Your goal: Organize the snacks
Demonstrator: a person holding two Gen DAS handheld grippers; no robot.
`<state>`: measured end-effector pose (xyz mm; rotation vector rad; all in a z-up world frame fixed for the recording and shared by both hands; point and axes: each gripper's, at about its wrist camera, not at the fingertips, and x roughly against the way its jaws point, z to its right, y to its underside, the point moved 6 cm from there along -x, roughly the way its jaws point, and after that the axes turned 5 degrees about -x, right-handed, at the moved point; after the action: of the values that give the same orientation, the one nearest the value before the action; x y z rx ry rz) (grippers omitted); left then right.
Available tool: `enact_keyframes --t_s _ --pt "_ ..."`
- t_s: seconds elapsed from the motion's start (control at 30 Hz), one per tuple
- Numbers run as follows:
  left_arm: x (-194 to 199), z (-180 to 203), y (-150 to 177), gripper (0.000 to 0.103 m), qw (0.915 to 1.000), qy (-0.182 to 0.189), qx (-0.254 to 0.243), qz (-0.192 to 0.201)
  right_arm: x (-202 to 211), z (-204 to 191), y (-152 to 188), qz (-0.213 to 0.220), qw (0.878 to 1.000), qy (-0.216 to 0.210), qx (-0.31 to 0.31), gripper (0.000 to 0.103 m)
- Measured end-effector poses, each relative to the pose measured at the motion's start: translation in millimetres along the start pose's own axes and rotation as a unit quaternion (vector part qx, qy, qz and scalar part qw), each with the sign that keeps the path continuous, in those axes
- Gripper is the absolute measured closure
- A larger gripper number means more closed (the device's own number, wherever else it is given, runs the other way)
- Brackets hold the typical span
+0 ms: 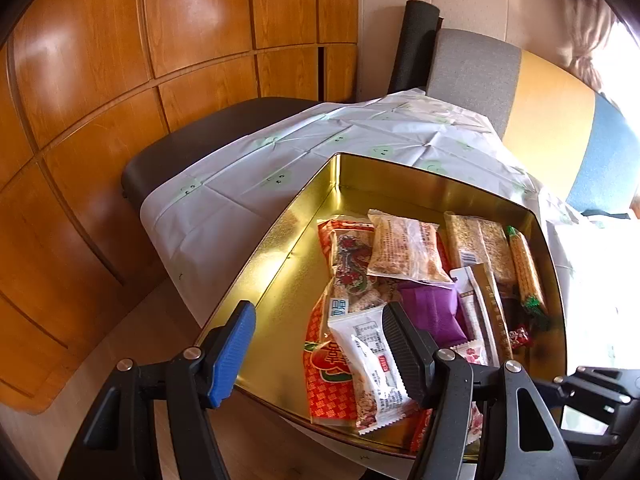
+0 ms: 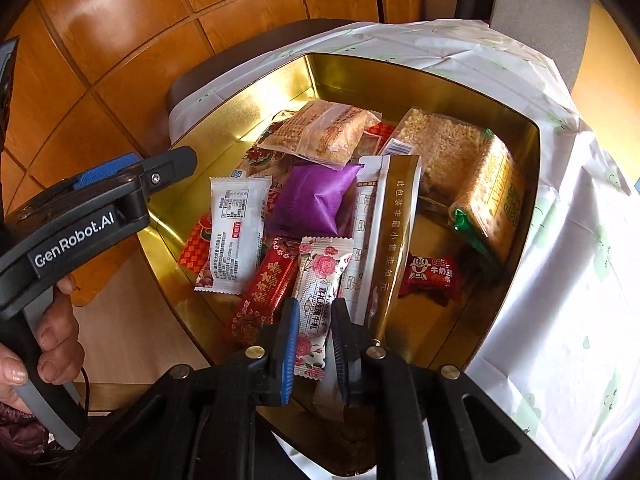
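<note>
At the left of the right wrist view, your left tool (image 2: 176, 164) hangs over the tin's (image 2: 400, 76) near-left rim with its jaws spread and nothing between them. Lower centre, your right tool (image 2: 314, 340) pinches the rose packet (image 2: 322, 272) by its near end, jaws pressed nearly together on the wrapper; the packet's far end lies on the pile. The tin sits on a white cloth (image 2: 560, 280) covering the table. Inside, from left to right, lie a white packet (image 2: 236, 232), a purple pouch (image 2: 312, 196), a gold stick (image 2: 394, 240), a small red candy (image 2: 430, 274) and a cracker pack (image 2: 488, 204). Most snacks look gathered already, though loosely heaped. No loose snack shows outside the tin. You likely have this rose packet to settle and the heap to tidy.
</note>
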<state>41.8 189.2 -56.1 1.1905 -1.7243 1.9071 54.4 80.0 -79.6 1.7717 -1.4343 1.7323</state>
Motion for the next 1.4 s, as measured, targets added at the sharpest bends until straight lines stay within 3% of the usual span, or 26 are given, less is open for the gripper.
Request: enact_keyframes --t_s 0.17,0.5,0.87,1.4 --pt "8 8 1 0.037 0.9999 0.005 -0.007 0.009 23 8 -6 0.050 0.998 0.007 -0.027 0.074" --pt "27 27 9 0.036 0.9990 0.026 -0.021 0.029 63 31 18 0.131 0.982 0.098 -0.096 0.073" --pt "44 45 17 0.032 0.9970 0.041 -0.047 0.045 79 45 26 0.160 0.970 0.132 -0.124 0.072" --pt "53 52 19 0.030 0.9957 0.053 -0.055 0.052 82 48 33 0.167 0.966 0.144 -0.136 0.072"
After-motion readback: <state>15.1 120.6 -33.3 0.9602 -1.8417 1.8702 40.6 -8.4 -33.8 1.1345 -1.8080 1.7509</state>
